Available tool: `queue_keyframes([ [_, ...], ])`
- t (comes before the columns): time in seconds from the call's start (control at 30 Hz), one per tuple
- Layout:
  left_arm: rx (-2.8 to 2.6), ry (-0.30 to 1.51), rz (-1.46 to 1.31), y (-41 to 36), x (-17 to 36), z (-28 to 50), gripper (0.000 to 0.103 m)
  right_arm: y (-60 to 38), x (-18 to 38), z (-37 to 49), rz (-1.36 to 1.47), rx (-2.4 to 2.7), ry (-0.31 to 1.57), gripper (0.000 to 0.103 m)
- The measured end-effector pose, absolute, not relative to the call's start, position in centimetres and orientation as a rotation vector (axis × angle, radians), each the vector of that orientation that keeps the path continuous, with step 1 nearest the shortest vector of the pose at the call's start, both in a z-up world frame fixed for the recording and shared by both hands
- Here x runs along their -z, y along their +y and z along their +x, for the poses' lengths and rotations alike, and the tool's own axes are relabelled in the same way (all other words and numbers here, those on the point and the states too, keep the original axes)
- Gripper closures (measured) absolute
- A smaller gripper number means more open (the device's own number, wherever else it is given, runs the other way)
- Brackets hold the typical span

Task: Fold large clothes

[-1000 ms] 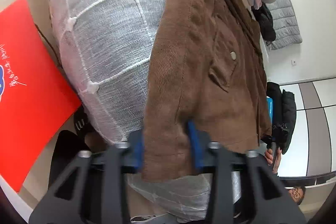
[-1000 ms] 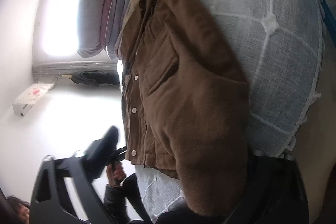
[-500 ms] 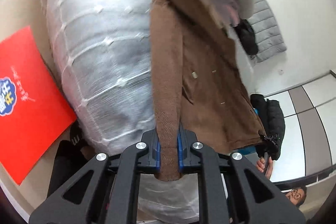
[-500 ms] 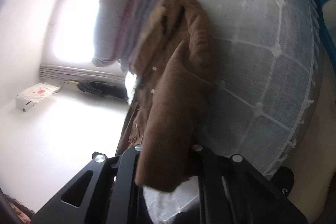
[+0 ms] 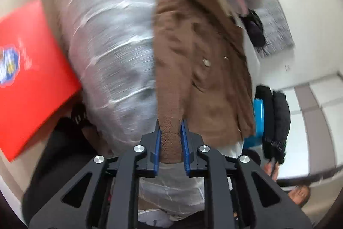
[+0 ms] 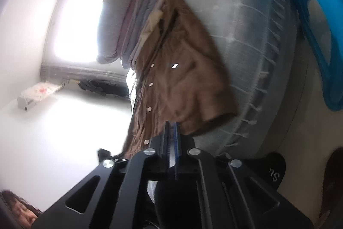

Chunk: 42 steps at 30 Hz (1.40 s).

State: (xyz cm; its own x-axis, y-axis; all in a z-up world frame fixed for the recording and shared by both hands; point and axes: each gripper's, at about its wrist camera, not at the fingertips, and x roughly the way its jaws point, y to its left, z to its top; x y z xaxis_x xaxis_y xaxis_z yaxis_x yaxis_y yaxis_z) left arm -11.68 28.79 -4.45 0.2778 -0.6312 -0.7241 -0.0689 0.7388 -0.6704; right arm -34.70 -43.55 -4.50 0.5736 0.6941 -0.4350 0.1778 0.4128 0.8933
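Observation:
A brown corduroy jacket point(image 5: 203, 57) lies across a grey-white quilted cushion point(image 5: 111, 46), front up with its snap buttons showing. My left gripper point(image 5: 171, 141) pinches the end of the jacket's left sleeve point(image 5: 170, 121) between its blue pads; the jaws are opening, but the pads still press on the cloth. In the right wrist view the jacket point(image 6: 182, 78) hangs over the cushion point(image 6: 246, 35). Its other sleeve cuff point(image 6: 216, 115) lies free on the cushion. My right gripper point(image 6: 171, 128) is at the jacket's hem with a narrow gap between its pads, opening, with nothing between them.
A red board point(image 5: 32, 78) leans at the left of the cushion. Folded clothes point(image 6: 137, 14) are stacked beyond the jacket's collar. A blue plastic rim point(image 6: 310, 14) curves at the right. A dark coat point(image 5: 276, 117) hangs beside a person point(image 5: 300, 196) at the lower right.
Both grippers closed on a sleeve and drew back. The left still holds its sleeve, pulled out straight. The right sleeve has come out of the right jaws and lies on the cushion.

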Motion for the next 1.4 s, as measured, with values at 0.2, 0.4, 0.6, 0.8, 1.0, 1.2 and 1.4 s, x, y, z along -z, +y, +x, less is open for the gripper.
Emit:
queue_keyframes([
  [0.2,0.393,1.255,-0.709,30.0,6.1,-12.0,0.071,-45.3,6.9,-31.5,1.222,-0.375,0.901,0.008],
  [0.4,0.34,1.289,-0.685,29.4,7.5,-10.7,0.057,-44.3,10.5,-26.3,1.224,-0.364,1.028,0.008],
  [0.6,0.344,1.332,-0.677,28.5,8.8,-10.2,0.054,-40.0,9.8,-24.0,1.193,-0.561,1.055,0.008],
  [0.8,0.392,1.351,-0.708,27.5,9.5,-9.5,0.046,-39.7,11.5,-21.3,1.226,-0.557,1.11,0.008],
  [1.0,0.413,1.379,-0.689,26.2,10.3,-9.4,0.047,-39.2,11.5,-21.2,1.19,-0.53,1.061,0.043],
  [1.2,0.421,1.332,-0.627,24.7,8.7,-9.2,0.092,-38.5,11.2,-21.4,1.126,-0.429,1.062,0.087],
  [1.4,0.511,1.131,-0.696,24.6,1.2,-10.3,0.095,-37.4,7.2,-21.2,1.179,-0.505,0.872,0.089],
])
